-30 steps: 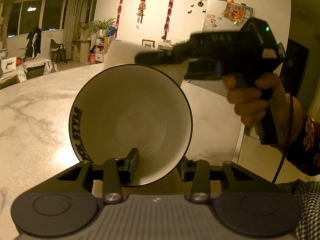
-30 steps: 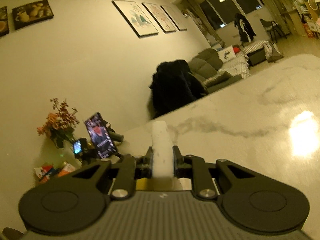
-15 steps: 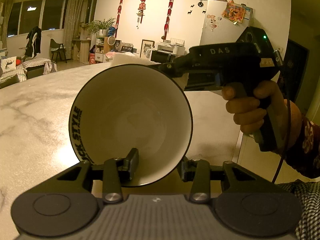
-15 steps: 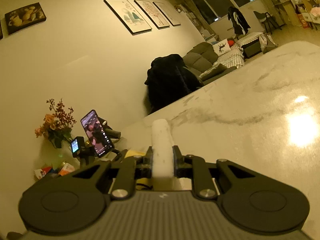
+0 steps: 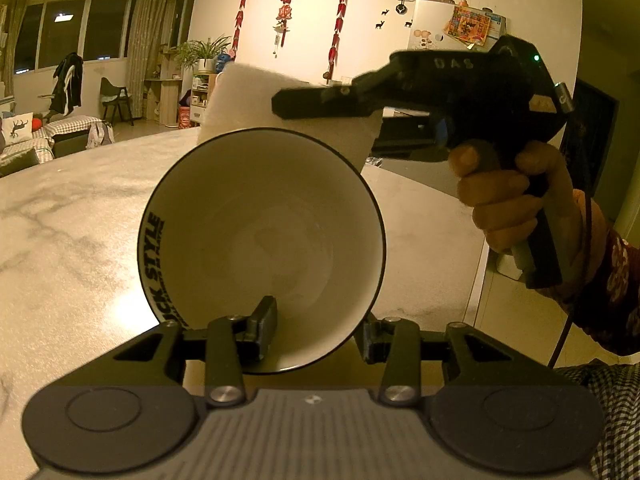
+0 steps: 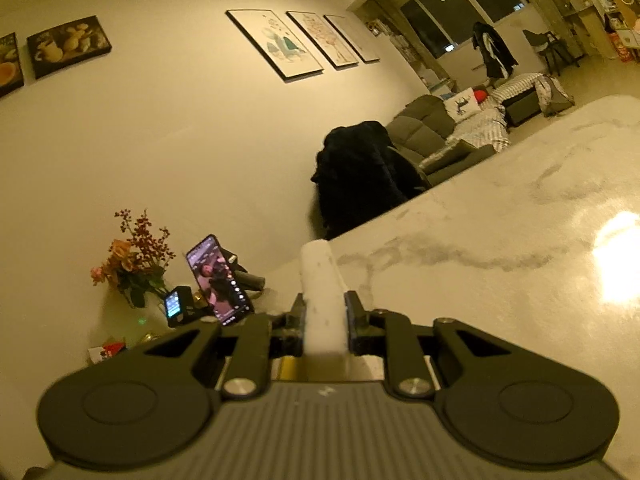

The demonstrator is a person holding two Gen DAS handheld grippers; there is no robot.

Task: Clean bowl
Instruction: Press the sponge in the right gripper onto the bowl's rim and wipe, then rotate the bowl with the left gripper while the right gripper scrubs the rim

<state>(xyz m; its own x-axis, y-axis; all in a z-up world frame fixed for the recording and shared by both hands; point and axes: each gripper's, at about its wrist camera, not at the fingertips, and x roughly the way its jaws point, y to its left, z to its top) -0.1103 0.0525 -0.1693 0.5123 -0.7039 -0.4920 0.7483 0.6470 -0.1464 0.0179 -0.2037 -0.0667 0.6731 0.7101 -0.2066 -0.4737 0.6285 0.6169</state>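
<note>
A white bowl (image 5: 264, 240) with a black rim and black lettering is tilted on its side, its opening facing the left wrist camera. My left gripper (image 5: 316, 334) is shut on its lower rim, one finger inside and one outside. My right gripper (image 5: 320, 100) is shut on a white sponge (image 5: 256, 108), held just behind and above the bowl's top rim. In the right wrist view my right gripper (image 6: 323, 316) pinches the sponge (image 6: 320, 292) edge-on above the table.
The marble table (image 5: 60, 240) spreads left and behind the bowl; its edge (image 5: 480, 264) is at right. A phone on a stand (image 6: 218, 280), a flower vase (image 6: 134, 272) and a black coat on a chair (image 6: 360, 176) are past the table's far side.
My right gripper dipped the sponge behind the bowl's rim, then lifted it again, now more in view above the rim. The bowl and left gripper have not moved.
</note>
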